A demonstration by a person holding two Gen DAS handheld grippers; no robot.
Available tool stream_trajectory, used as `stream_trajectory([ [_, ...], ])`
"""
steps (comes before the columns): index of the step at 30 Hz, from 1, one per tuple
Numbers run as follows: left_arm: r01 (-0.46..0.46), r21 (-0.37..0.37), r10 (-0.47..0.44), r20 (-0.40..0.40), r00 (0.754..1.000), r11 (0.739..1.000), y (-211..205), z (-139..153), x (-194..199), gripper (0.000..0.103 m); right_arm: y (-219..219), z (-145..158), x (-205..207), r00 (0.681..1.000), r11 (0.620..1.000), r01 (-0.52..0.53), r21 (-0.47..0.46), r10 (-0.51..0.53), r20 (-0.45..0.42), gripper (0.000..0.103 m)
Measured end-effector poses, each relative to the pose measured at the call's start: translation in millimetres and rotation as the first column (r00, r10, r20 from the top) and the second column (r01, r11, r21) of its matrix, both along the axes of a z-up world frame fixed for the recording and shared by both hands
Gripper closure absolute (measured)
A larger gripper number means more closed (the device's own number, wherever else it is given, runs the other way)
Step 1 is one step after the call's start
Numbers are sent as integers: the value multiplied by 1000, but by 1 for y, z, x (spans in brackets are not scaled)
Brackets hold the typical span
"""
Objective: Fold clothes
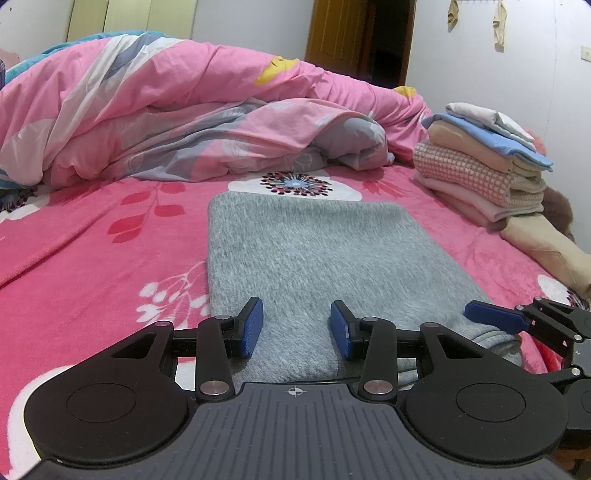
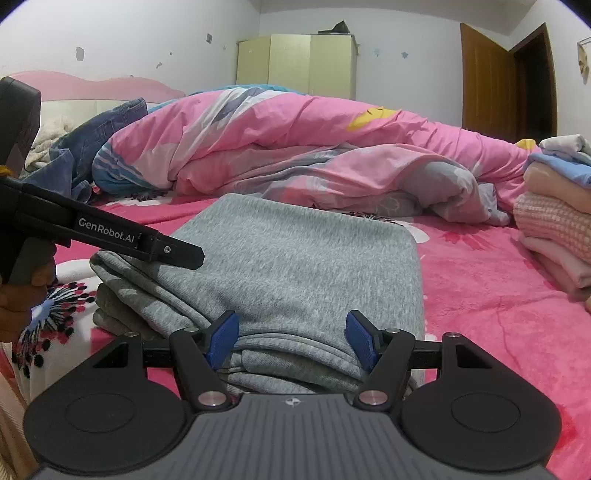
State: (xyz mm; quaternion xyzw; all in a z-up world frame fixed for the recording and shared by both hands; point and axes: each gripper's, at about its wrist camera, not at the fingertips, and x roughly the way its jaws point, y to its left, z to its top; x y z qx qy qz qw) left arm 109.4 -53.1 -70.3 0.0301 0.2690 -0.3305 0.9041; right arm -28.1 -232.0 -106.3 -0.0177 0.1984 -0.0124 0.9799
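Folding looks nearly finished: grey garment (image 1: 295,258) lies folded mid-bed; left gripper (image 1: 297,328) and right gripper (image 2: 291,339) straddle its near edge, jaws apart, gripping nothing; next, carry it to the stack (image 1: 480,170) far right.

This is a bedroom in a home. A bed (image 1: 92,236) covered with a pink floral blanket fills most of both views, with a rumpled pink quilt (image 1: 192,107) heaped across it and a pink headboard (image 2: 92,86) against the wall. A pale wardrobe (image 2: 295,64) stands in the corner, and a brown wooden door (image 2: 487,81) hangs open. A stack of folded clothes (image 1: 487,166) sits on the bed's edge, while small garments (image 1: 499,22) hang on the white wall.
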Motion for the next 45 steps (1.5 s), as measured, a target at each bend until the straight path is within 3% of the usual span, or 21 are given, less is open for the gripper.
stream_trajectory([
  [13, -55, 7, 54, 82, 995, 998, -5, -6, -12, 52, -1, -7, -7, 999, 1000, 0, 15, -1, 53, 36],
  [17, -123, -11, 123, 131, 984, 992, -2, -10, -30, 40, 0, -10, -11, 997, 1000, -5, 10, 5, 74, 36],
  [19, -195, -39, 197, 64, 978, 980, 1, -8, -30, 26, -1, -10, -12, 997, 1000, -8, 11, 7, 75, 35],
  [24, -326, -99, 308, -157, 938, 940, 11, -1, -25, 19, -4, -7, -12, 998, 999, -36, 27, 34, 61, 31],
  [27, -364, -65, 351, -161, 923, 929, 12, 5, -33, 14, -3, -7, -14, 996, 998, -67, 9, 67, 51, 24],
  [30, -378, 4, 376, -131, 917, 926, 7, 11, -41, 10, 5, -8, -17, 996, 996, -75, -55, 78, 43, 21],
  [33, -382, 35, 383, -118, 916, 923, 8, 19, -45, 6, 6, -3, -26, 994, 993, -105, -53, 107, 35, 14],
  [35, -391, 24, 391, -137, 910, 920, 11, 25, -44, 5, -2, 2, -34, 989, 989, -145, -7, 145, 25, 14],
  [38, -402, -23, 392, -173, 904, 916, 21, 32, -37, 3, -32, 13, -48, 979, 964, -203, 171, 206, 4, 14],
  [41, -423, -39, 406, -213, 889, 905, 26, 32, -27, 2, -77, 24, -61, 979, 893, -190, 408, 204, 9, 14],
  [45, -425, -42, 402, -256, 879, 904, 27, 30, -10, 0, -133, 31, -64, 996, 803, -74, 592, 83, 11, 9],
])
